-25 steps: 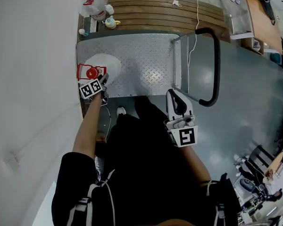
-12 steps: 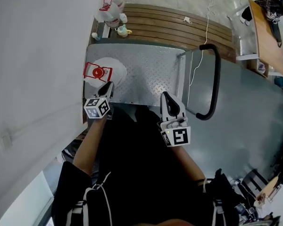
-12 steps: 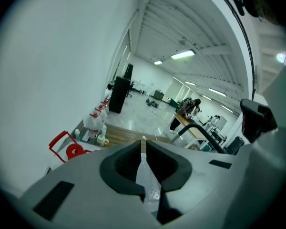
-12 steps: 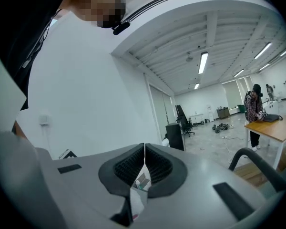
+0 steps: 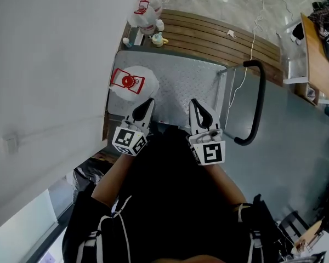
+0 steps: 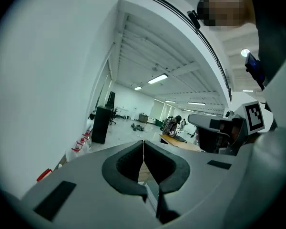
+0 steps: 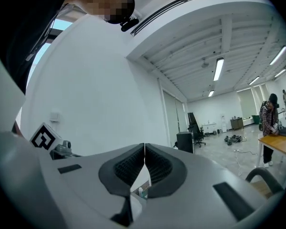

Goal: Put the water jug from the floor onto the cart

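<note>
Mid-frame, the left hand-held gripper (image 5: pixel 147 102), jaws just closed, and the right hand-held gripper (image 5: pixel 195 102) are both shut and empty, and above them the water jug (image 5: pixel 132 82) sits on the cart (image 5: pixel 192 84), so the job looks done and the next move is only to back away.

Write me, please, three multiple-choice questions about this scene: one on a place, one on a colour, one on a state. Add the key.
1. Where does the water jug stand?
A. on the floor
B. on the cart's deck
C. on the wooden slats

2. What colour is the cart's handle?
A. black
B. red
C. yellow

3. In what state is the left gripper?
A. open
B. shut on the jug
C. shut and empty

Key:
1 B, the jug rests on the ribbed metal deck.
2 A, the bent tube is black.
3 C, its jaws have just been closing and now meet with nothing between them.
</note>
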